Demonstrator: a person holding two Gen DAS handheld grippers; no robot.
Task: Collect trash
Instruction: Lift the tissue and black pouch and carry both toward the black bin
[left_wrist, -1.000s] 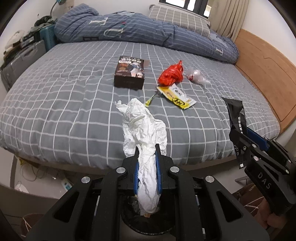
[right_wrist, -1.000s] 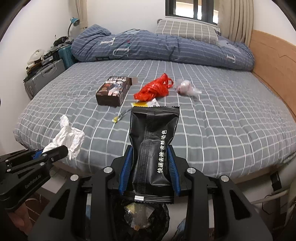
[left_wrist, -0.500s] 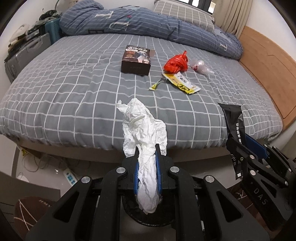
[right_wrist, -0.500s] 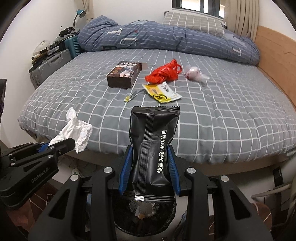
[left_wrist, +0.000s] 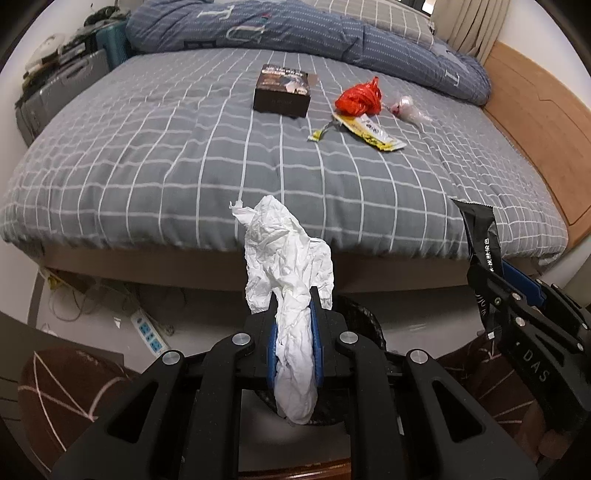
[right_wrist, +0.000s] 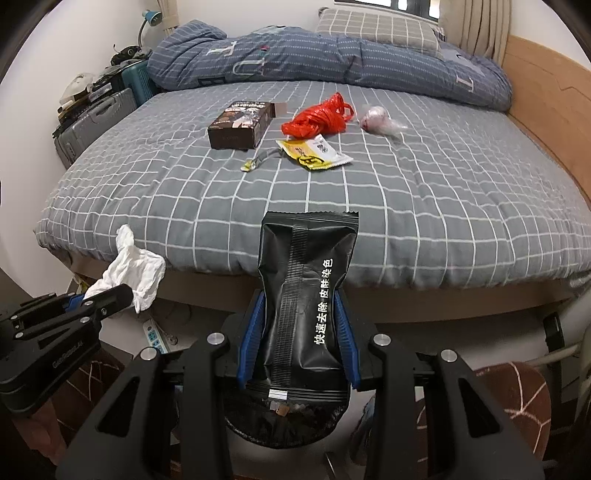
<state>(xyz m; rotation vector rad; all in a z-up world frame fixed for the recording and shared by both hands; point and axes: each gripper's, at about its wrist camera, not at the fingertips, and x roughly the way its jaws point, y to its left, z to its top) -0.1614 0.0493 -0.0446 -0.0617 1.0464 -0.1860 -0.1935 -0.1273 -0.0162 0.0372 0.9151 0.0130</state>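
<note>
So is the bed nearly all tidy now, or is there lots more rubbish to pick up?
About halfway. The bin below already has some scraps in it. The left hand-held gripper is shut on a white tissue and the right hand-held gripper on a black packet, neither dropped yet. Left on the bed: a brown box, red bag, yellow packet, small wrapper and clear bag.

Bed with a grey checked cover (right_wrist: 406, 192), trash spread mid-bed.
Dark box (right_wrist: 240, 123) sits left, red plastic bag (right_wrist: 317, 118) right of it, clear wrapper (right_wrist: 376, 120) further right, yellow sachet (right_wrist: 314, 151) and 1 small yellow scrap (right_wrist: 255, 162) nearer; blue duvet (right_wrist: 332, 62) bunched far.
</note>
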